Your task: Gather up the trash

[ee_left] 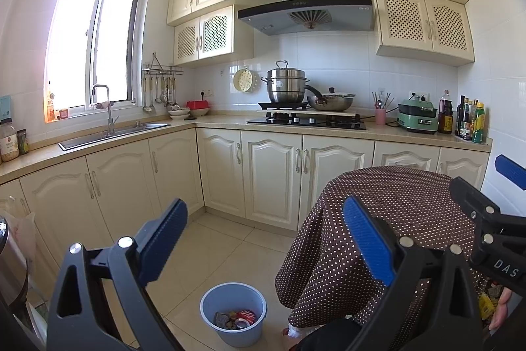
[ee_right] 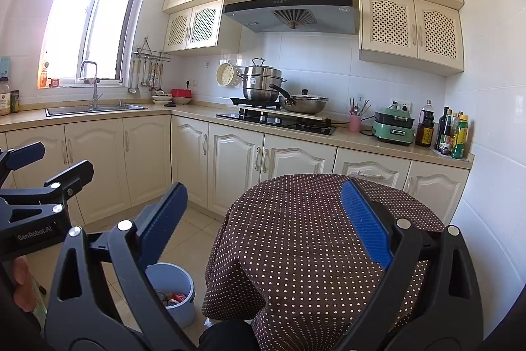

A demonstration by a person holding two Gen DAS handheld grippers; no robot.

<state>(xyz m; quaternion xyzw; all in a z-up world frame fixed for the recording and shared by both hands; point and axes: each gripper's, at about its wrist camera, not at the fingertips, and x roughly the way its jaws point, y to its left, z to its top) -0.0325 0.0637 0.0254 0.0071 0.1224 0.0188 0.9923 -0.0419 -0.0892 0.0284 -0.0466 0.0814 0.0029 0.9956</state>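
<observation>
Trash (ee_left: 237, 318), including a red can among wrappers, lies in the blue bin (ee_left: 210, 301) on the tiled floor (ee_left: 213, 252), just beside the draped edge of the dotted tablecloth (ee_left: 394, 196) that covers the round table. More scraps (ee_left: 490, 301), yellow and mixed, show at the table's near right edge in the left wrist view, partly hidden behind the right gripper (ee_left: 483, 183). The left gripper (ee_left: 264, 239) is held raised above floor and bin, its blue pads spread wide with nothing between them; the right gripper, seen from its own camera over the cloth, is likewise spread and empty. The step in hand appears to be the pause between pieces, several being already binned. The next move probably calls for lowering one gripper to the remaining scraps, closing on a single piece, and carrying it over the bin's rim.
</observation>
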